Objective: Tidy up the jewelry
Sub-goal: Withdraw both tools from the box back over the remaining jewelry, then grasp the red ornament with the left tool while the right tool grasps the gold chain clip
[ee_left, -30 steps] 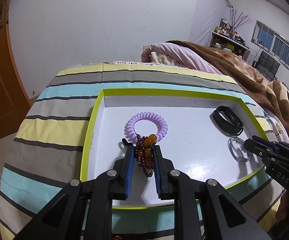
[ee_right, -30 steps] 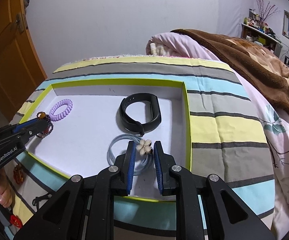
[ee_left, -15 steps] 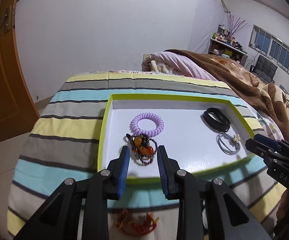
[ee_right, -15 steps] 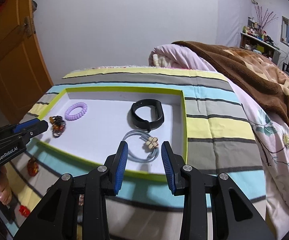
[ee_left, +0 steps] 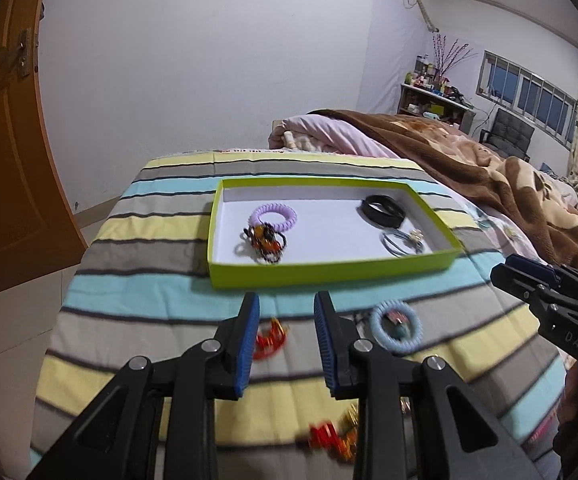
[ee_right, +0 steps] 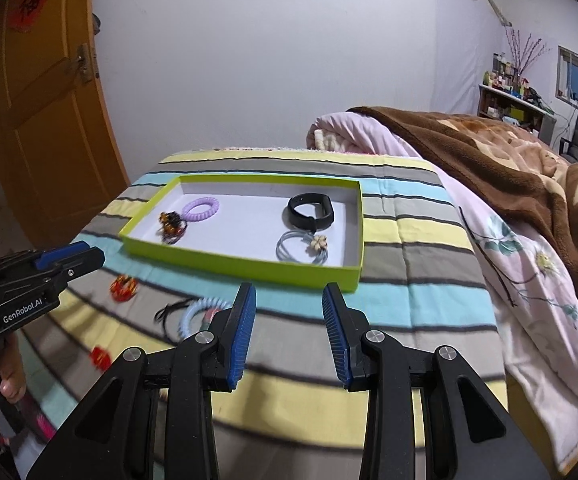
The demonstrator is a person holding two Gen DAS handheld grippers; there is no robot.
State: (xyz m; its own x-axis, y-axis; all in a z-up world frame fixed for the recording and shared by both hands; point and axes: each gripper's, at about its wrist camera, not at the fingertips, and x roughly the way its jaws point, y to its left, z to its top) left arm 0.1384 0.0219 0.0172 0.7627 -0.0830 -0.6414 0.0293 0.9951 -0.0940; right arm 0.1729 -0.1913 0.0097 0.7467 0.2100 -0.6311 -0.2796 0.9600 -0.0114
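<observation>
Both the left gripper (ee_left: 287, 340) and right gripper (ee_right: 289, 332) hover wide open and empty over the striped bed (ee_right: 409, 300), just short of the shallow green-walled white tray (ee_left: 329, 270), probably lining up the red beaded trinket (ee_left: 269, 338) and pale-blue coiled hair tie (ee_left: 395, 326) lying loose below them.

Black hand-held gripper (ee_left: 287, 302), blue ribbed pads (ee_left: 249, 344), silver screws, "GenRobot.AI" lettering.
</observation>
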